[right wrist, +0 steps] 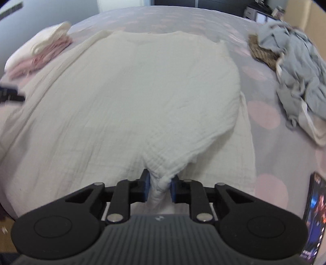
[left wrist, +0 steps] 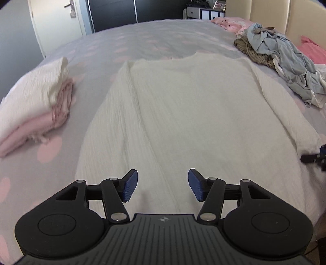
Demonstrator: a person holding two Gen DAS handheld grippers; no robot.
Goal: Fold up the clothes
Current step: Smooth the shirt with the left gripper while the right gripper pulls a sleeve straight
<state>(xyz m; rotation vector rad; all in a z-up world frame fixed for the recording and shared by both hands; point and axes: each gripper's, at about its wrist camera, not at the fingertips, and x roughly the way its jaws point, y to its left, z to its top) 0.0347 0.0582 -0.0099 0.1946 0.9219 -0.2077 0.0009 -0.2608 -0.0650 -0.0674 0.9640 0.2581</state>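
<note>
While the right tool (right wrist: 158,188) pinches the white garment (right wrist: 130,91) at the bed's near edge, the left tool (left wrist: 161,188) stands half-open, empty; next, it needs its own hem grip.

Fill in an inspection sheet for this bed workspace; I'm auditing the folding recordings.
Surface: bed cover, grey with pink dots.
Job's things: white top spread flat; folded stack of white and pink items to its left.
Clutter: unfolded clothes pile to its right; phone at the bed's edge.
Grippers: left hand-held gripper open above the top's hem, holding nothing; right hand-held gripper shut on bunched hem fabric.
Cables: nothing seen.
Surroundings: door, dark wardrobe, headboard.
</note>
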